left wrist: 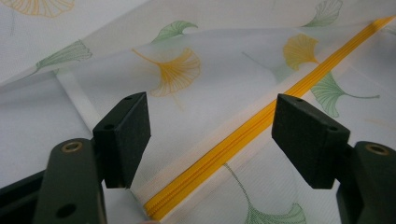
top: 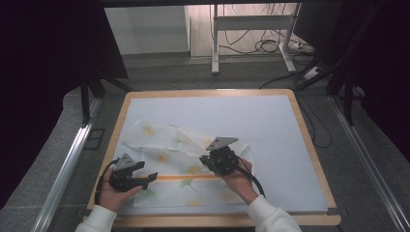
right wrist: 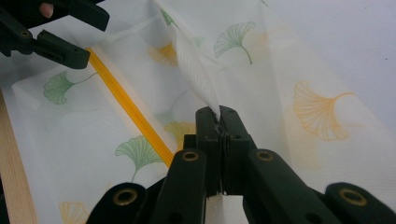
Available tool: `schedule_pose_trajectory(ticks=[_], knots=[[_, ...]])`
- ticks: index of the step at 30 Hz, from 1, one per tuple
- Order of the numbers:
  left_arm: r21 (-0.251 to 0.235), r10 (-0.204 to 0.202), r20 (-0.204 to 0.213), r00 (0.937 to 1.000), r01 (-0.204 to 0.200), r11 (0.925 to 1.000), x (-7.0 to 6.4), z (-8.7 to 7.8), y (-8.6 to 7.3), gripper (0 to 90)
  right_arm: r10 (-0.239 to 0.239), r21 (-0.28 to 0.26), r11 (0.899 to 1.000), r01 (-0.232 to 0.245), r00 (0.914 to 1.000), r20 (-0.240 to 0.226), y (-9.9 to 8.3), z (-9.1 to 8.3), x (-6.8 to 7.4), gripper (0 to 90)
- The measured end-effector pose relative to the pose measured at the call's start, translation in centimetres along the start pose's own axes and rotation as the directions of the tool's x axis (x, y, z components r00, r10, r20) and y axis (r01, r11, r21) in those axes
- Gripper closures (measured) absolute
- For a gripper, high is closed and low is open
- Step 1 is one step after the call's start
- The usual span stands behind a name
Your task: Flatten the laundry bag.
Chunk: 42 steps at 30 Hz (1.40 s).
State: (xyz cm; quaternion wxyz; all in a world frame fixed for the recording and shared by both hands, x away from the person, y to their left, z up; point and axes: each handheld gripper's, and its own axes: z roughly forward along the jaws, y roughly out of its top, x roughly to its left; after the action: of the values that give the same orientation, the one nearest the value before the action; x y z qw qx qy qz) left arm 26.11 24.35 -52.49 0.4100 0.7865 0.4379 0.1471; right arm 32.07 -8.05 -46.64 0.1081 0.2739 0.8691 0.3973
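Note:
A white mesh bag printed with green and orange ginkgo leaves lies rumpled on the near left of the mat, a yellow zipper running across it. My left gripper is open at the zipper's left end, its jaws either side of the yellow zipper just above the mesh bag. My right gripper is shut on a fold of the mesh bag, lifting it a little. In the right gripper view the yellow zipper runs off to the left toward the left gripper.
A pale blue mat covers a wooden table, with bare mat to the right and behind the bag. Beyond the table stand a white desk frame and loose cables on the floor.

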Motion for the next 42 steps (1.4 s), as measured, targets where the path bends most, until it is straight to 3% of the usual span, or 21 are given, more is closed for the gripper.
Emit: schedule_pose_trajectory(ticks=[24, 26, 28, 42], knots=[[0.024, -0.001, 0.013, 0.9999, 0.001, 0.9997, -0.1, 0.3, 0.0, 28.1, 0.062, -0.058, 0.997, -0.058, 0.9965, 0.057, 0.3, -1.1, -3.0, 87.2], [0.012, -0.021, 0.035, 0.9992, 0.021, 0.9997, -0.2, 0.2, 0.1, 28.1, 0.073, -0.070, 0.995, -0.069, 0.9955, 0.061, 0.4, -1.3, -3.4, 87.3], [0.004, -0.034, 0.028, 0.9990, 0.033, 0.9994, -0.3, 0.3, 0.2, 28.6, 0.103, -0.089, 0.991, -0.098, 0.9930, 0.057, 0.4, -1.5, -4.2, 87.3], [0.014, -0.018, 0.037, 0.9992, 0.018, 0.9997, -0.5, 0.5, 0.2, 29.1, 0.154, -0.118, 0.983, -0.143, 0.9837, 0.092, 0.5, -1.6, -6.6, 87.3]])
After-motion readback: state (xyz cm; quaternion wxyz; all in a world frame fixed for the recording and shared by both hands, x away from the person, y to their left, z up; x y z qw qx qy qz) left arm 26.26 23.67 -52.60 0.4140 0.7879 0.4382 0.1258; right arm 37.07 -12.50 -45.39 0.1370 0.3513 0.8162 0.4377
